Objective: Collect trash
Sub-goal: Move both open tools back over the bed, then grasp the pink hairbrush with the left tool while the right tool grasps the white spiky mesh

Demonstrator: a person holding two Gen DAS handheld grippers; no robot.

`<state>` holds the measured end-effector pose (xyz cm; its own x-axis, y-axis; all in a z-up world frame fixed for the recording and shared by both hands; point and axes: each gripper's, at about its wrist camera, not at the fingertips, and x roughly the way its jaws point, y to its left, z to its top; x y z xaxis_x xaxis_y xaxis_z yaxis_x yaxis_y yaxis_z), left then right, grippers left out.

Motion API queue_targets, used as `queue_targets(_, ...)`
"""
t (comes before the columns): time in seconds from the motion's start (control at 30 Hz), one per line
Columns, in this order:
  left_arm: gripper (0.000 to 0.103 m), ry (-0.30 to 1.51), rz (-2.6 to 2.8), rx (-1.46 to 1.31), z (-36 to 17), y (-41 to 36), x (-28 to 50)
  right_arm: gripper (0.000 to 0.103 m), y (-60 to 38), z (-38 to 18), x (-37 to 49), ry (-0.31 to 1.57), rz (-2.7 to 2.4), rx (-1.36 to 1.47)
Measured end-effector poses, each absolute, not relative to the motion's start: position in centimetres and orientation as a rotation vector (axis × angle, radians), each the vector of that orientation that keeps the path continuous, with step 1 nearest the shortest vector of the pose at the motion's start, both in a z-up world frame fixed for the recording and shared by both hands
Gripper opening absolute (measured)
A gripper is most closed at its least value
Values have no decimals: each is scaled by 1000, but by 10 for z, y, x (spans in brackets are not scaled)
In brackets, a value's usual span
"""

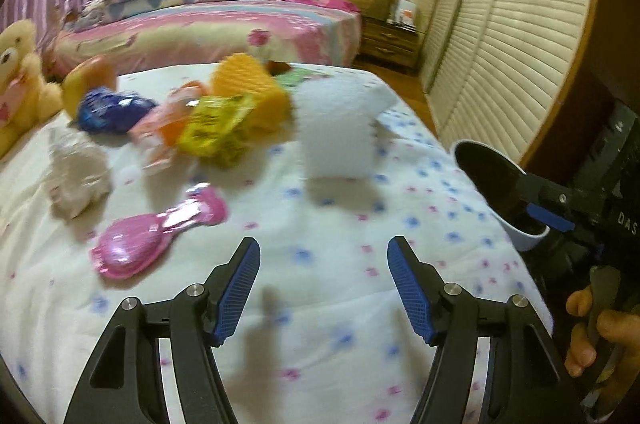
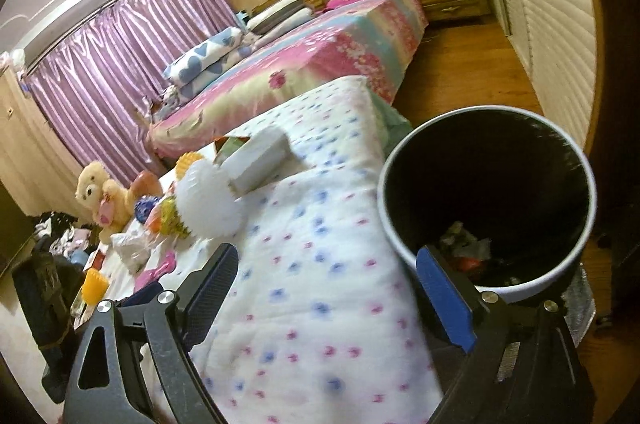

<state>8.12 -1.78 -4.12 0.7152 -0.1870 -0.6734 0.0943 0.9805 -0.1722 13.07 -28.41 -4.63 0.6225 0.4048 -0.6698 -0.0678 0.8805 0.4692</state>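
Observation:
My left gripper (image 1: 323, 284) is open and empty above the dotted white bedspread (image 1: 328, 224). Ahead of it lie a white foam sleeve (image 1: 336, 131), a yellow wrapper (image 1: 216, 127), an orange foam net (image 1: 248, 91), a blue wrapper (image 1: 108, 109), a crumpled grey paper (image 1: 76, 175) and a pink hairbrush (image 1: 156, 236). My right gripper (image 1: 548, 207) shows at the right, at the white bin (image 1: 492, 183). In the right wrist view my right gripper (image 2: 324, 280) is open, its right finger inside the rim of the black-lined bin (image 2: 486, 199), which holds some trash (image 2: 464, 248). The foam sleeve (image 2: 208, 203) lies beyond.
A teddy bear (image 1: 20, 79) sits at the bedspread's left edge. A second bed (image 1: 224, 23) with pillows stands behind. A wooden nightstand (image 1: 392, 39) and slatted wardrobe doors (image 1: 504, 55) are on the right, with wood floor (image 2: 460, 75) between. A white box (image 2: 264, 159) lies on the bedspread.

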Motion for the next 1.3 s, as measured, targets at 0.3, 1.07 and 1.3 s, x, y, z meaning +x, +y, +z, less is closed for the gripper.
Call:
queue_targets(0.3,66,757,-70,-174,-35,8,66,92,-246,-52,137,891,344,408)
queue_targets(1.07,81,840,-103,2,-33,67,100,92,-169,-64,176,945,477,323)
queue_targets(1.3,81,873,-124,132,-42,62,122,92,-155,-68,196,956,481,320)
